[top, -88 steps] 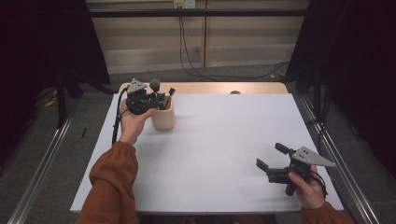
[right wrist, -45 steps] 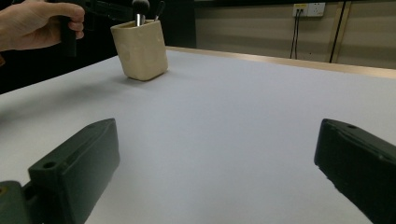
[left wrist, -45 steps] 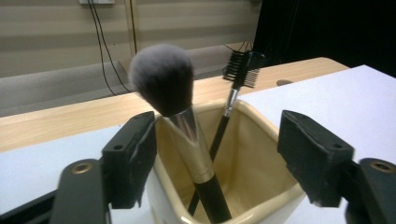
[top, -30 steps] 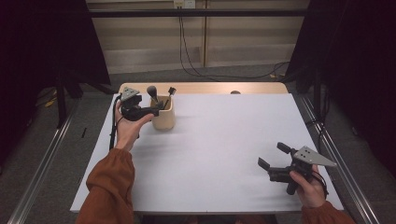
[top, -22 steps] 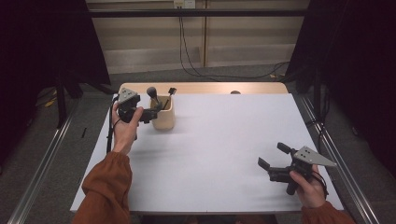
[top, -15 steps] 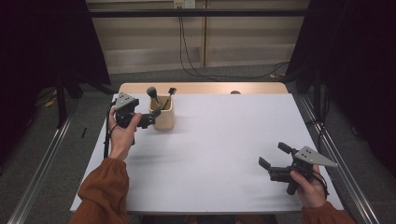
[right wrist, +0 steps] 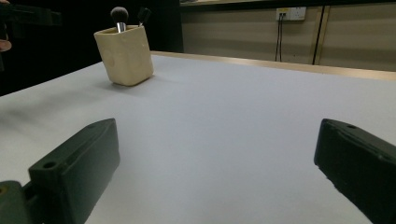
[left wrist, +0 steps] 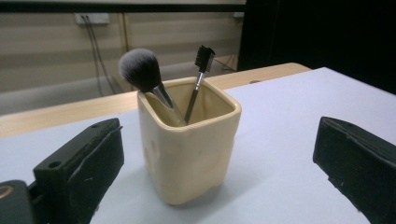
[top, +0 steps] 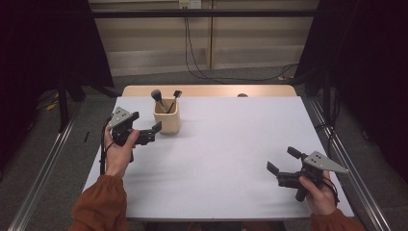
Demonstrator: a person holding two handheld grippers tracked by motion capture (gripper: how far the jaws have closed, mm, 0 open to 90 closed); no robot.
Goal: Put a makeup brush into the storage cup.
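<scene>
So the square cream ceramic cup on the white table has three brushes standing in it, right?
Not quite: the square cream ceramic cup on the white table holds two, a fluffy powder brush and a thin black spoolie brush. The left gripper view shows it.

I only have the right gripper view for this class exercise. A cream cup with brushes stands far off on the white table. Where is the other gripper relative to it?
Observer: The left gripper hovers just left of the cup, jaws open, not touching it.
Operator: What is in the cup?
Observer: A fluffy powder brush and a thin brow brush, both leaning, heads up.
Operator: And my gripper?
Observer: The right gripper sits open near the table's front right corner, holding nothing.
</scene>
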